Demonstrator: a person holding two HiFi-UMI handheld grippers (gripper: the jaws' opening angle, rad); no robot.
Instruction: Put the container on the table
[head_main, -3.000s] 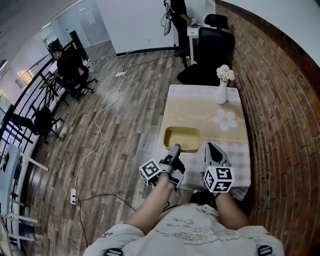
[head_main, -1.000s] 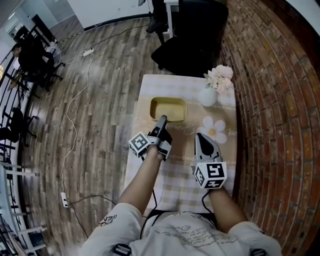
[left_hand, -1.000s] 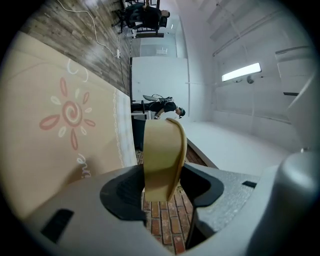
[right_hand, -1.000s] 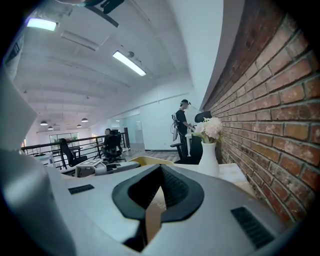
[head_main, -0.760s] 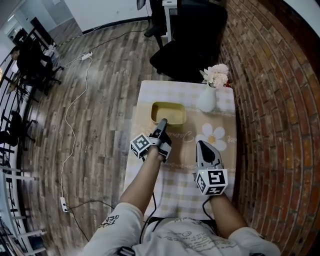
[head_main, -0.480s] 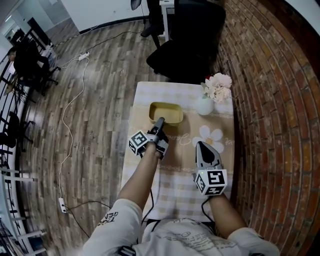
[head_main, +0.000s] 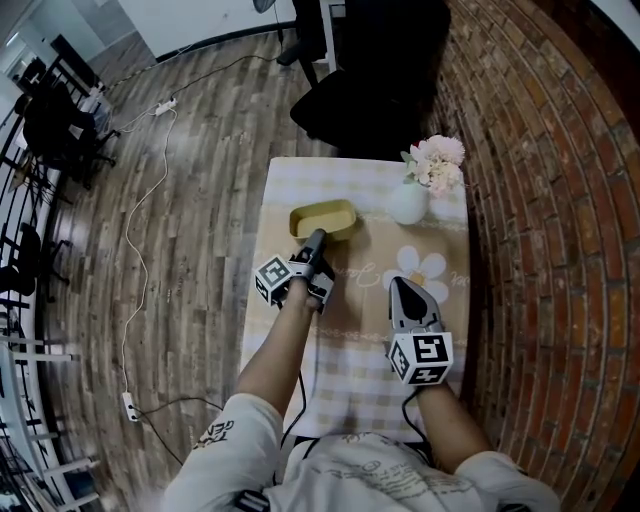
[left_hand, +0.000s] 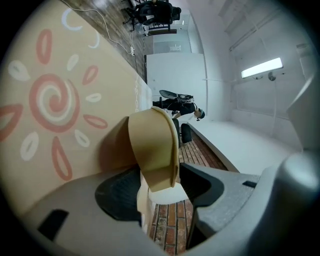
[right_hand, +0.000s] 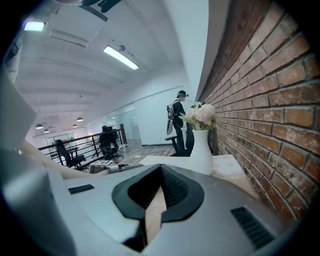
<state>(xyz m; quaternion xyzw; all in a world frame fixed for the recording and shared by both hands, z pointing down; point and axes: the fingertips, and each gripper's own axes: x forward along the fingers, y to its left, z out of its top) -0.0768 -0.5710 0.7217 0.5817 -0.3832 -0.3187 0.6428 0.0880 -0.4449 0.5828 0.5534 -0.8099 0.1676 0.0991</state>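
The yellow container (head_main: 322, 218) is a shallow rectangular dish over the far left part of the table (head_main: 360, 350), which wears a checked cloth. It looks tilted onto one side. My left gripper (head_main: 318, 236) is shut on its near rim. In the left gripper view the container's rim (left_hand: 152, 147) stands between the jaws of the left gripper (left_hand: 160, 175), and the sun-patterned cloth runs up the left side. I cannot tell whether the dish touches the cloth. My right gripper (head_main: 397, 284) hovers over the table's right half, shut and empty. The right gripper (right_hand: 159, 170) faces the vase.
A white vase of pink flowers (head_main: 410, 200) stands at the far right of the table; the right gripper view shows this vase (right_hand: 201, 150) ahead. A black office chair (head_main: 370, 80) sits beyond the far end. A brick wall (head_main: 540, 250) borders the right side. Wooden floor (head_main: 180, 230) lies left.
My left gripper has carried the container farther along the table towards its far left part, and the dish now looks tilted rather than flat. The right gripper stays shut.
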